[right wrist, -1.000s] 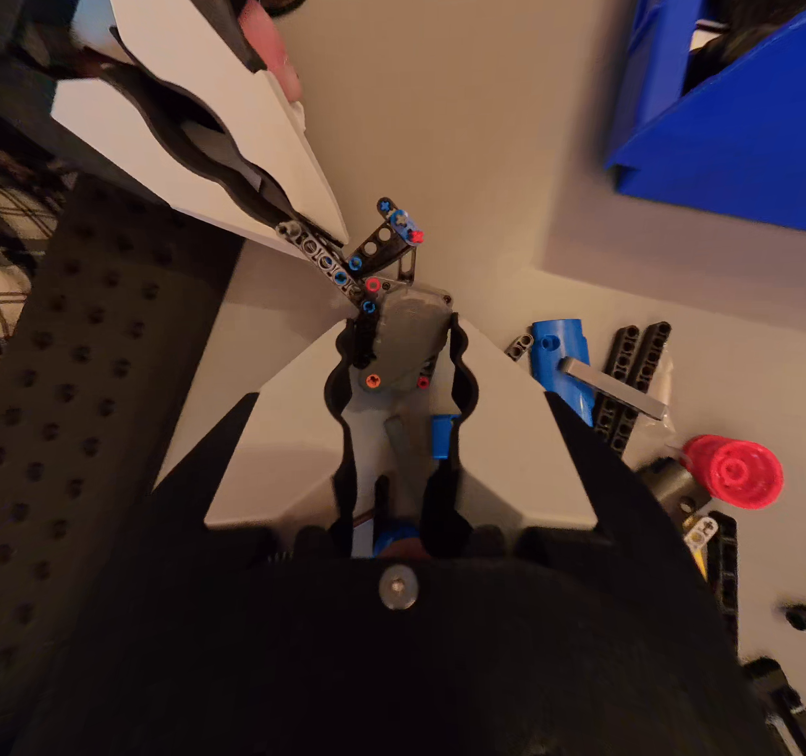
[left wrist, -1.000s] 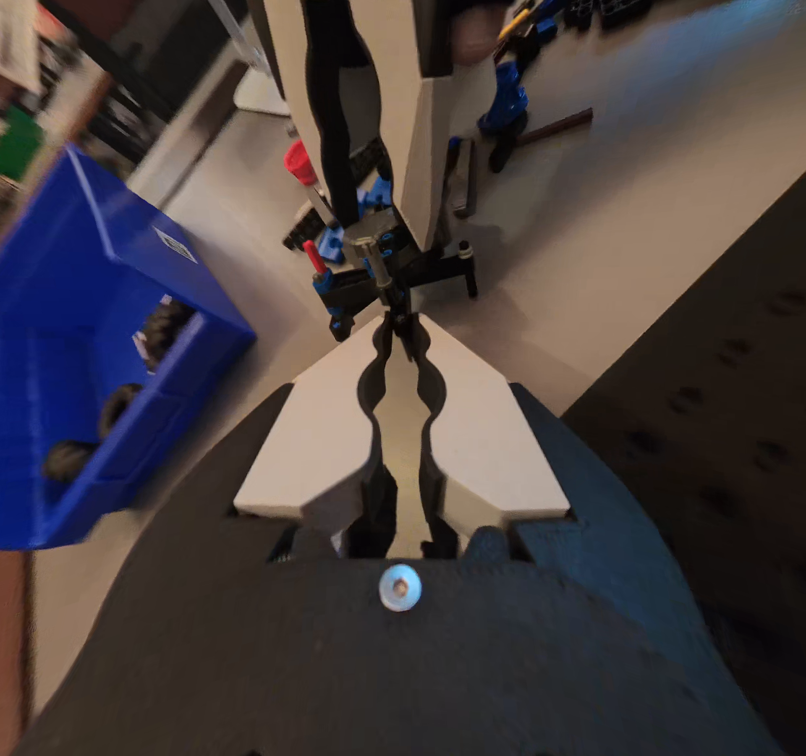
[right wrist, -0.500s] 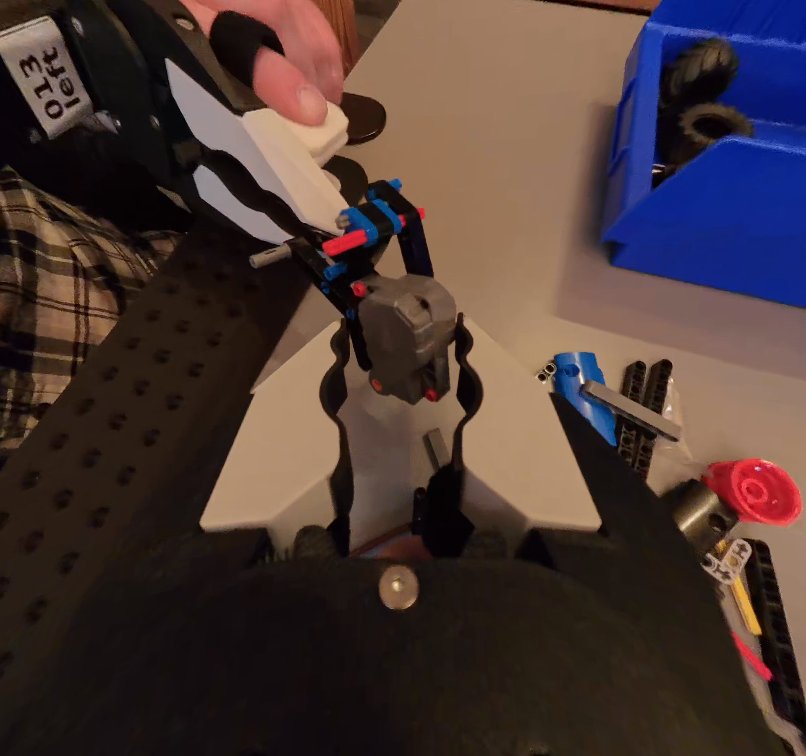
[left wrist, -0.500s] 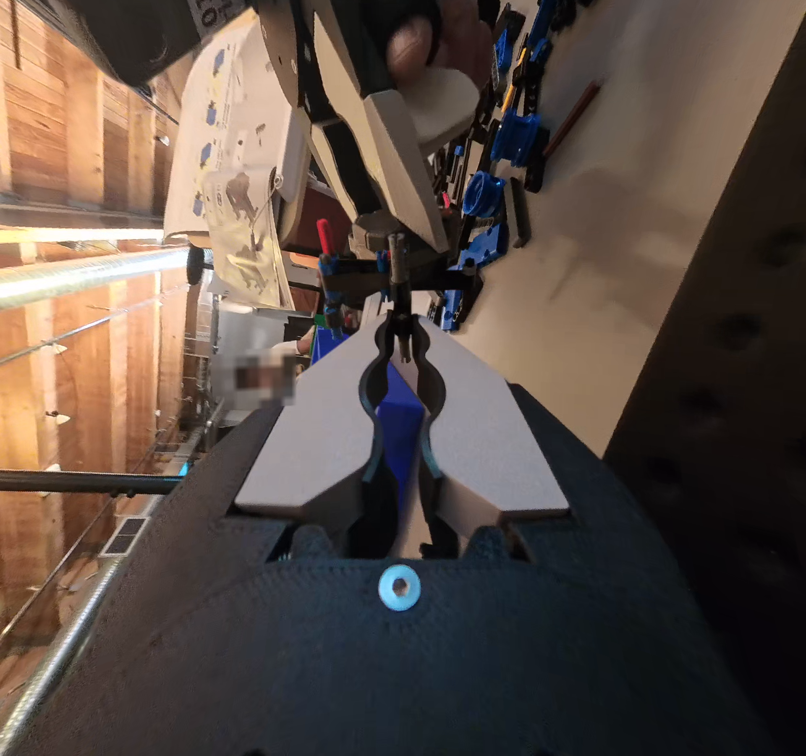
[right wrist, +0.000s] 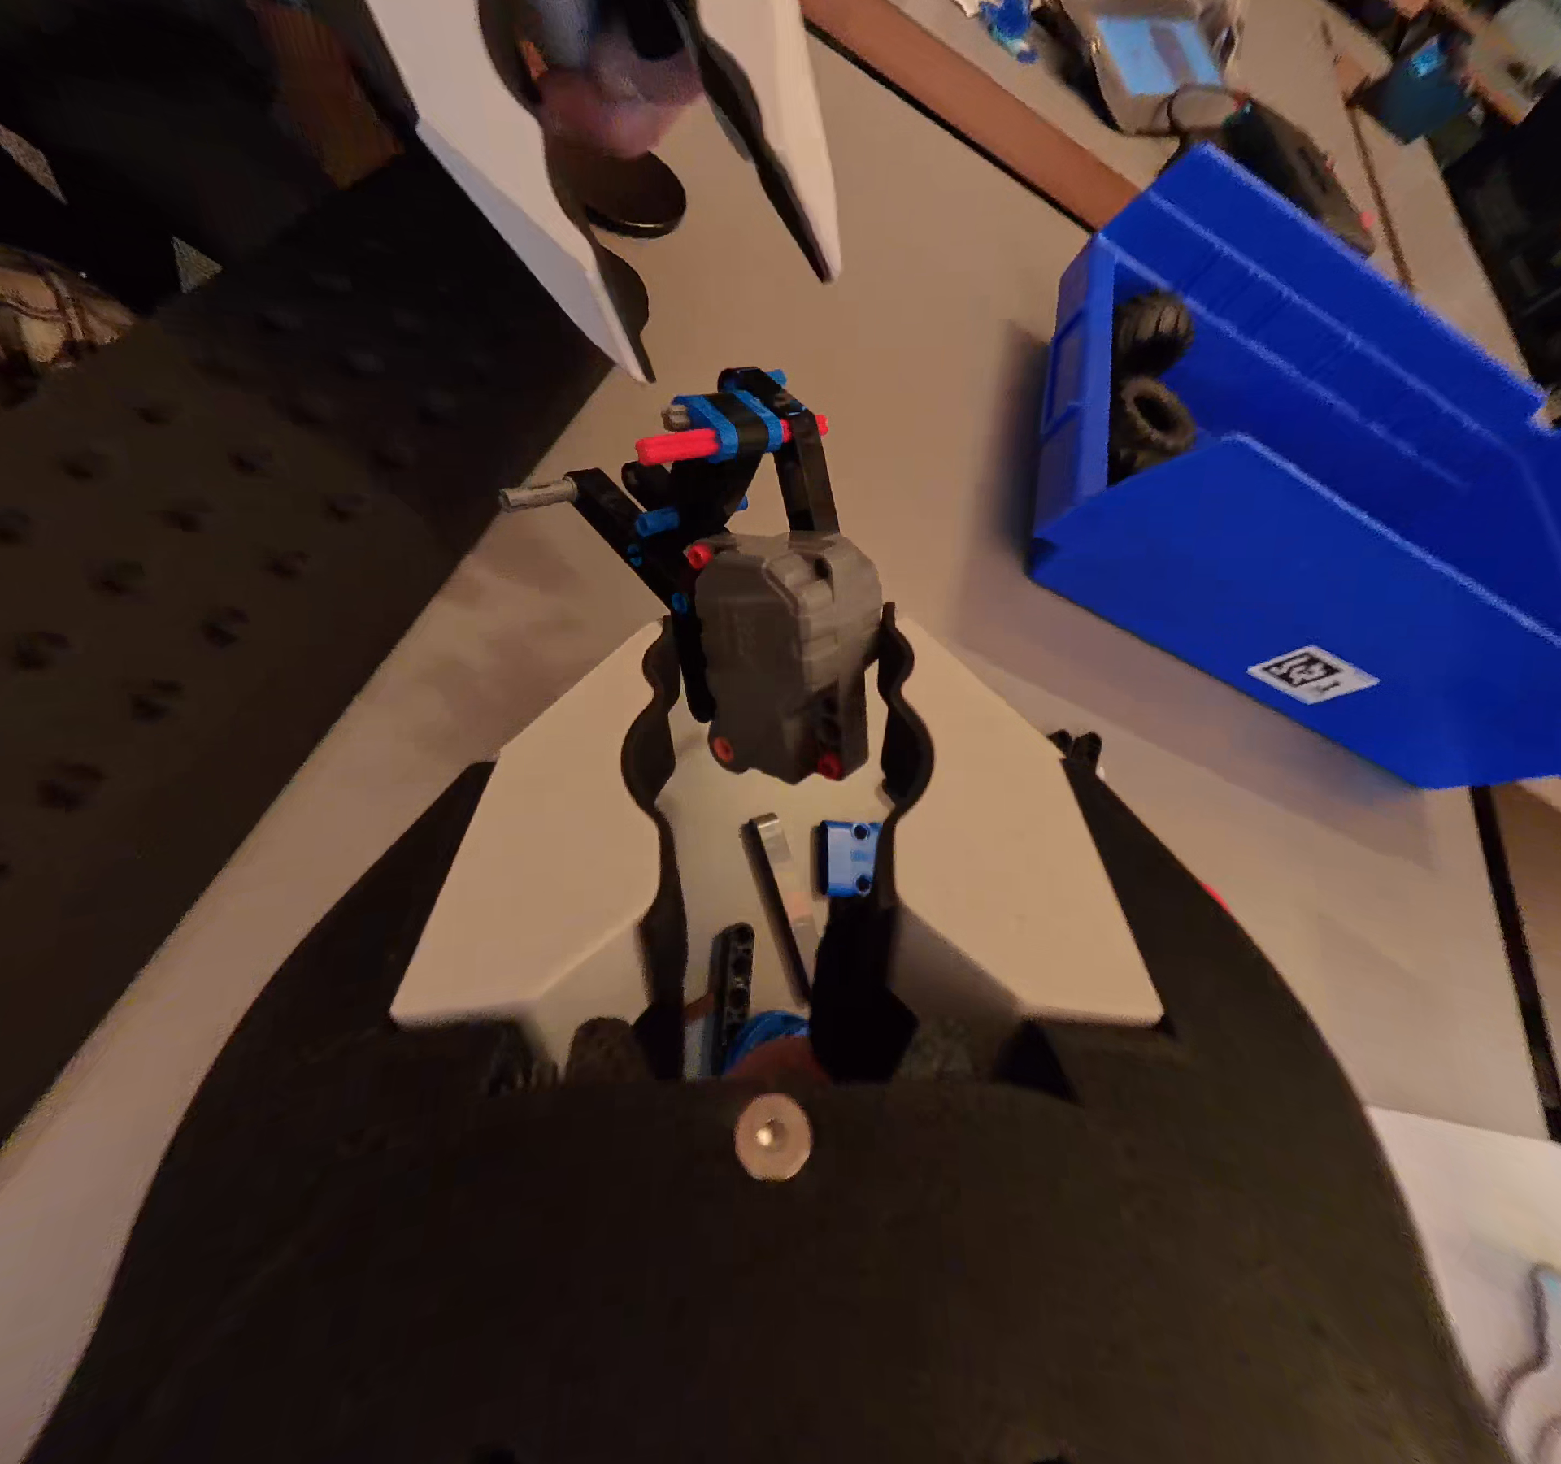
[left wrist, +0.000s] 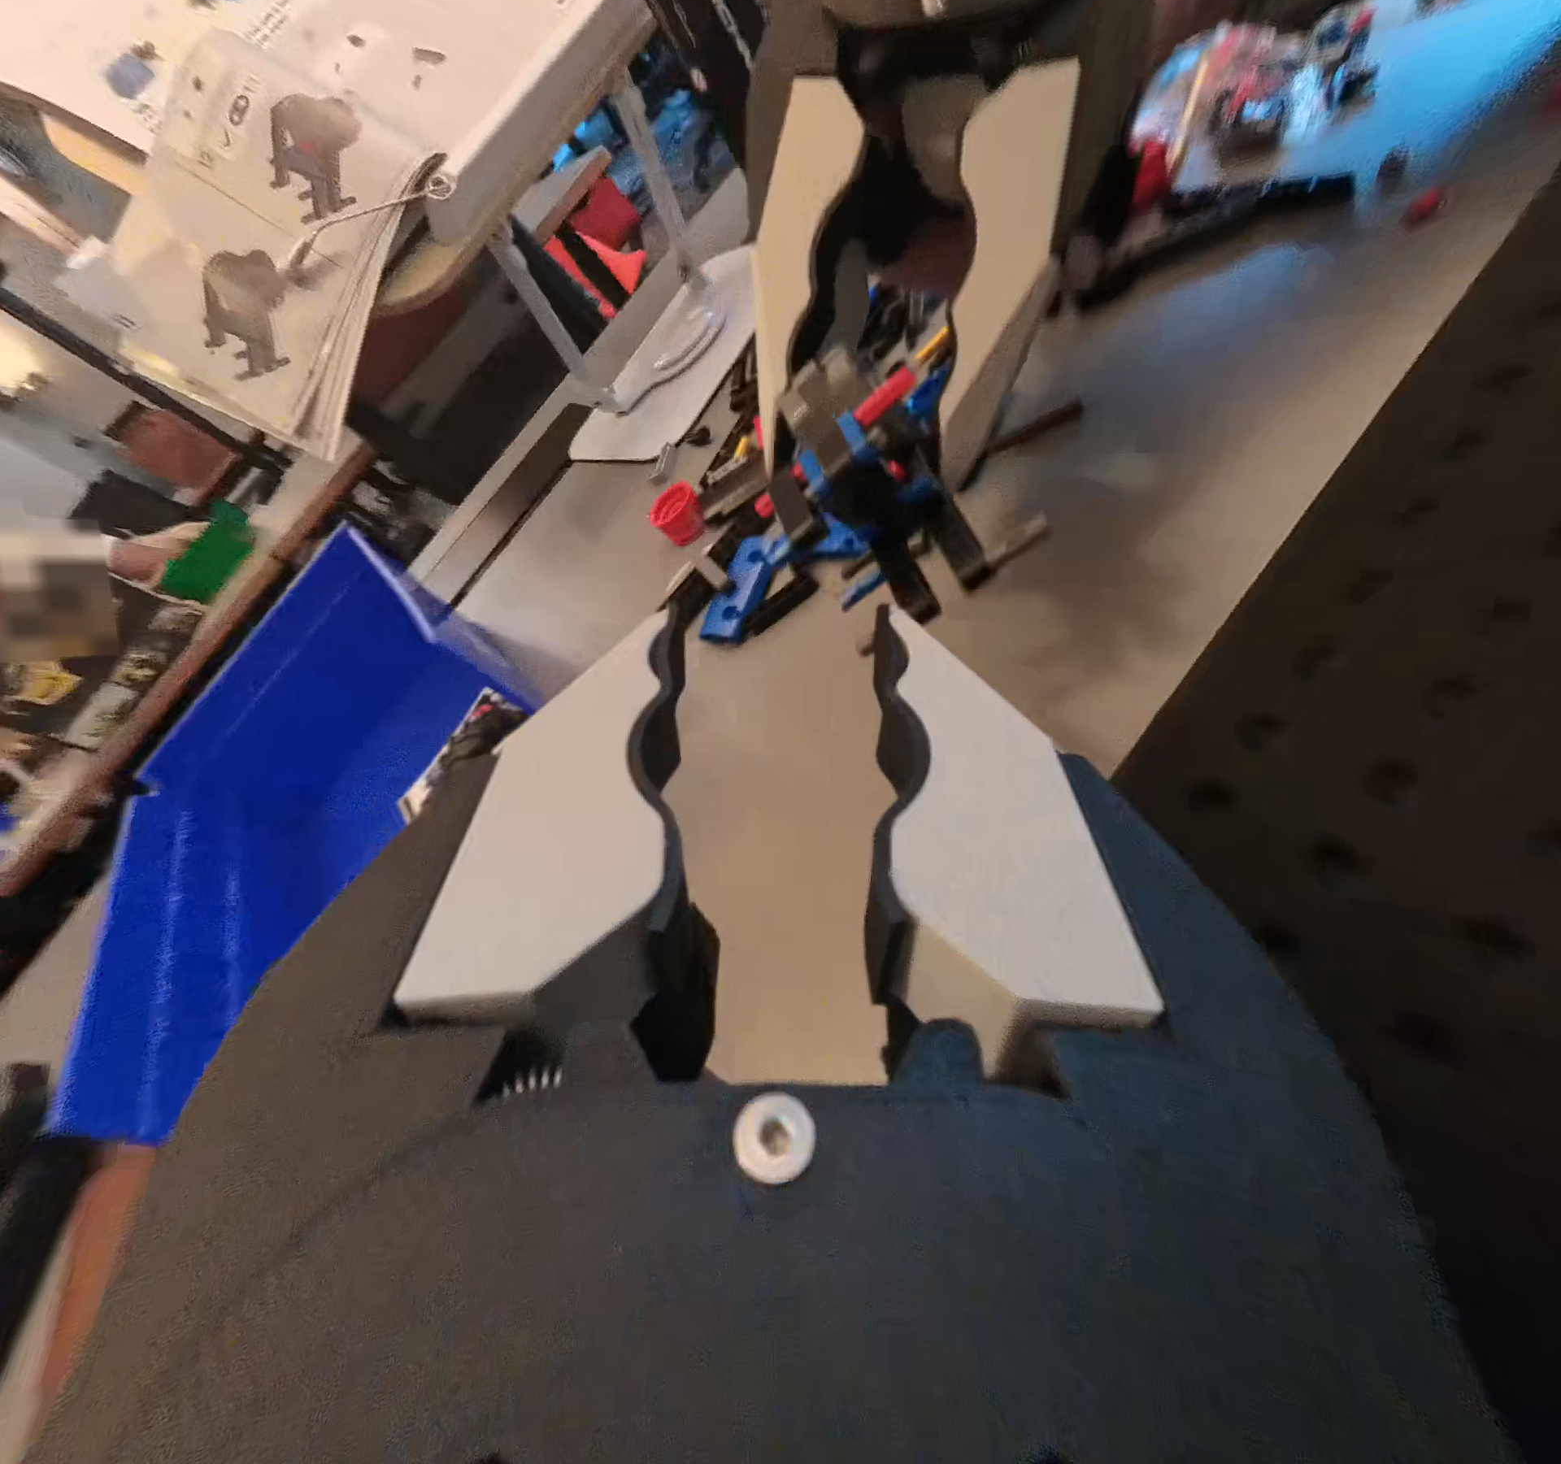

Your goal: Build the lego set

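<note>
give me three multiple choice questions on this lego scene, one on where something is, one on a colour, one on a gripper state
1. Where are the black tyres?
A. inside the blue bin
B. on the black pegboard mat
C. between the left gripper's fingers

2. What colour is the motor block of the lego assembly?
A. yellow
B. dark grey
C. white

3. What state is the left gripper in?
A. shut on the assembly
B. shut on a tyre
C. open and empty

Answers: 1 A, the tyres sit in the bin's open compartment. 2 B, the block clamped in the right gripper is dark grey. 3 C, table shows through its wide gap.
</note>
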{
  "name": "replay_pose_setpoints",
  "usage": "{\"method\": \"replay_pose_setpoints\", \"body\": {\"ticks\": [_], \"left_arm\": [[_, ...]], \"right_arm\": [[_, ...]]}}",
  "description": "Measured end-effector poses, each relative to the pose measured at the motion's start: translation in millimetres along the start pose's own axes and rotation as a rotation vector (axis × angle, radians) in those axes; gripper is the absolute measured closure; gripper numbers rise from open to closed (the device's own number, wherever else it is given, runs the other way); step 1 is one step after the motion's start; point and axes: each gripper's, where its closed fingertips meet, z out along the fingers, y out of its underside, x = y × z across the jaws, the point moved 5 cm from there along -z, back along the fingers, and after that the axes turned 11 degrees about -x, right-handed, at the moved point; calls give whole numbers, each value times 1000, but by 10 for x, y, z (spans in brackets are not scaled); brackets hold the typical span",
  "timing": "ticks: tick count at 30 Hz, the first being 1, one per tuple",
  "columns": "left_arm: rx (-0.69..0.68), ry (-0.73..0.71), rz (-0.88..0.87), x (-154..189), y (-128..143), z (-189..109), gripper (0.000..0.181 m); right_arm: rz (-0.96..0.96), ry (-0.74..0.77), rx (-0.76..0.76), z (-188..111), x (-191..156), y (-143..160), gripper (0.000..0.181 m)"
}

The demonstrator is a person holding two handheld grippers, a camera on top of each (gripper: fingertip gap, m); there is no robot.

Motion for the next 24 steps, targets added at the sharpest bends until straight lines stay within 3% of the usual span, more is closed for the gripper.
{"method": "replay_pose_setpoints", "body": {"ticks": [4, 6, 10, 13, 17, 24], "left_arm": [[11, 117, -95, 49, -68, 138, 149], [-16, 182, -105, 118, -34, 202, 168], [-91, 150, -134, 140, 31, 299, 170], [-154, 91, -144, 158, 71, 352, 170], [-189, 31, -223, 155, 37, 412, 171], [-238, -64, -143, 237, -27, 512, 170]], "right_arm": [[-103, 39, -13, 60, -65, -12, 136], [-123, 49, -13, 99, -95, -8, 136], [-71, 52, -72, 148, -70, 50, 135], [-13, 114, -107, 26, 1, -11, 111], [114, 151, -62, -70, -117, -202, 143], [291, 218, -167, 218, -191, -117, 151]]}}
